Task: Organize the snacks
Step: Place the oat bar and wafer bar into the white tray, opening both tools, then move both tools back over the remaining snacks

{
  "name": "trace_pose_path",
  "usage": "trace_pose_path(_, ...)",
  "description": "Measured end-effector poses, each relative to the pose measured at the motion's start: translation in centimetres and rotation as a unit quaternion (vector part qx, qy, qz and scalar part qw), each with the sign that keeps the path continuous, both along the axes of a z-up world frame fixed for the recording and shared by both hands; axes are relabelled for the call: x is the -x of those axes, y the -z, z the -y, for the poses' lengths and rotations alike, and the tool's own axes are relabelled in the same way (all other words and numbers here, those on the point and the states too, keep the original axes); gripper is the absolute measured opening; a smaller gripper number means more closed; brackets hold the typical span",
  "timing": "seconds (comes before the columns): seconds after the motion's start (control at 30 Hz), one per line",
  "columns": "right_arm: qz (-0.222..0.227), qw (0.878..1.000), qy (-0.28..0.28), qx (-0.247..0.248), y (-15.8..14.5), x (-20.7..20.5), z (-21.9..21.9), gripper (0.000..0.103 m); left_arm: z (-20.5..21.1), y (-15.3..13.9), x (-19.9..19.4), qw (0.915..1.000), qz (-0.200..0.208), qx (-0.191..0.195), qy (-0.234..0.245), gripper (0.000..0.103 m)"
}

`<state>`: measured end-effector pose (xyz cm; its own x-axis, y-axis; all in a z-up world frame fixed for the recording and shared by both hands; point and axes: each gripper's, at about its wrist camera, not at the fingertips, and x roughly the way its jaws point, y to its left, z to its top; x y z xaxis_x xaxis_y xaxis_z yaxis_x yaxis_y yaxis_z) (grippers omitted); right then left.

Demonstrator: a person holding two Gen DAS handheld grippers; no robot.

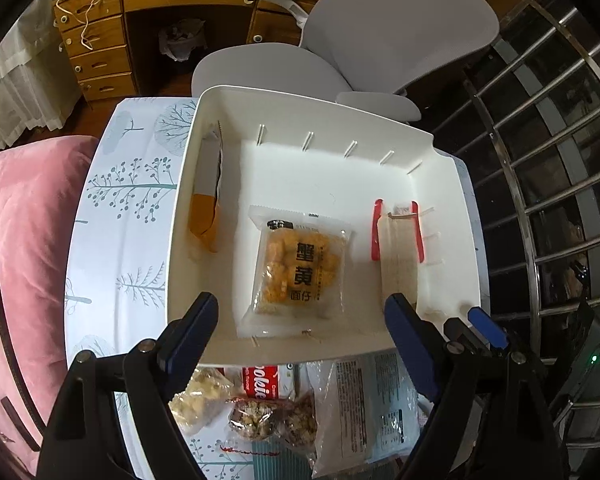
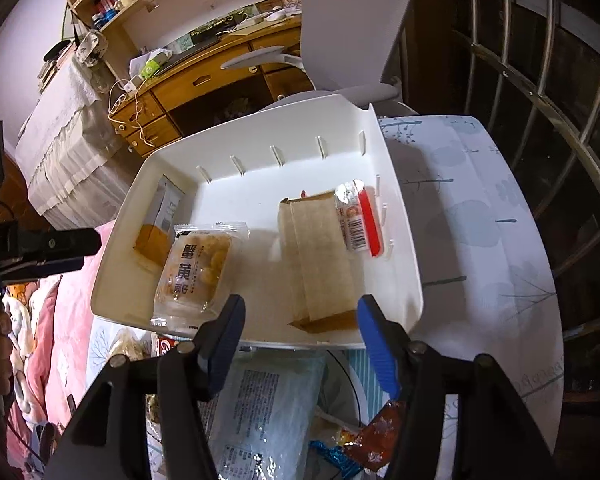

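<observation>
You can read 蟹黄 and 面仔 on the clear snack packet [image 1: 298, 270] in the white bin [image 1: 204, 128]; other print is illegible.

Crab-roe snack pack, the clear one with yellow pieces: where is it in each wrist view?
Left wrist: crab-roe pack at centre, flat on the bin floor, between the open fingers.
Right wrist: same pack left of centre, at the bin's near-left corner.
Shared landmark: white bin, with the brown wrapper to the pack's right.
</observation>
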<state>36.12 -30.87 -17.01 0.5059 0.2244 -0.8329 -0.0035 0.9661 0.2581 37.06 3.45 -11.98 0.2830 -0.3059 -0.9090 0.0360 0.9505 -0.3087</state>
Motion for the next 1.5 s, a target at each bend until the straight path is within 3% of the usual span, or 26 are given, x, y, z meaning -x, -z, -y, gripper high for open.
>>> trace_pose_path(0.37, 0.021, 0.998, 0.062, 0.023, -3.1, 4.2, -0.4, 0.061, -0.7, -2.4, 4.3, 0.9977, 0.015, 0.016, 0.063, 0.084)
trace_pose_path(0.67, 0.039, 0.989, 0.137, 0.028, -5.3, 10.9, -1.9, 0.065, -2.9, -4.6, 9.3, 0.9917, 0.022, 0.023, 0.125, 0.084)
trace_pose_path(0.9, 0.035, 0.98, 0.195, 0.02, -5.4, 15.6, -2.8, 0.066, -4.8, -4.4, 12.5, 0.9878, 0.01, 0.028, 0.153, 0.084)
trace_pose_path(1.1, 0.019, 0.968, 0.252, -0.001, -4.4, 19.4, -2.6, 0.067, -5.3, -3.9, 14.5, 0.984, 0.004, 0.027, 0.176, 0.084)
trace_pose_path(1.5, -0.031, 0.924, 0.36, -0.124, -0.9, 24.3, 0.1, 0.067, -3.6, -2.4, 15.8, 0.9825, -0.017, 0.026, 0.184, 0.087)
